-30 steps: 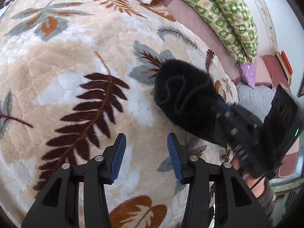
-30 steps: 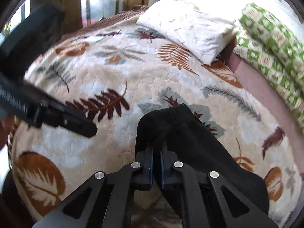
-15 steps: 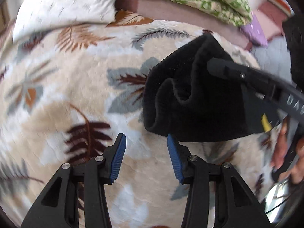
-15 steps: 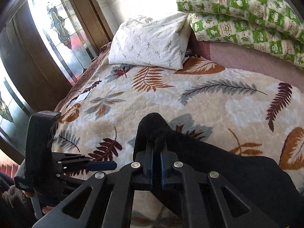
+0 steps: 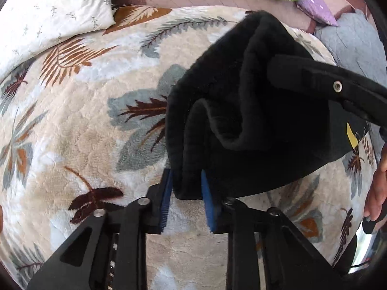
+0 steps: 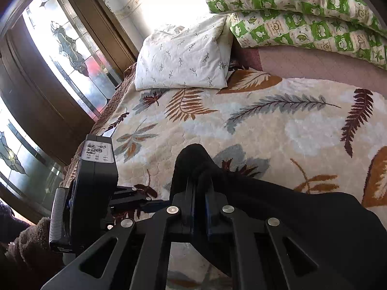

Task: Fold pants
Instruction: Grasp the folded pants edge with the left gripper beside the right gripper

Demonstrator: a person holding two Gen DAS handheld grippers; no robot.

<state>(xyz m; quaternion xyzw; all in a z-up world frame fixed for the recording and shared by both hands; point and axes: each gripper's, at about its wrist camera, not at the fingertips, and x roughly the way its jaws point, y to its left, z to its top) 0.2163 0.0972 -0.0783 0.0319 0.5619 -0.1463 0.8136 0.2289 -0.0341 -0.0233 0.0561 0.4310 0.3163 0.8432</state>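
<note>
Black fleece pants (image 5: 241,111), bunched at centre right over the leaf-print blanket (image 5: 72,120). Right gripper (image 6: 199,207), clenched on an upper fold, lifts the cloth; left gripper (image 5: 186,193), jaws straddling the lower edge, not yet clamped, apparently to take a second corner.

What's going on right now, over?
Right claw shut on black pants. Left claw straddles their edge, not clamped. Nothing in the way.
</note>
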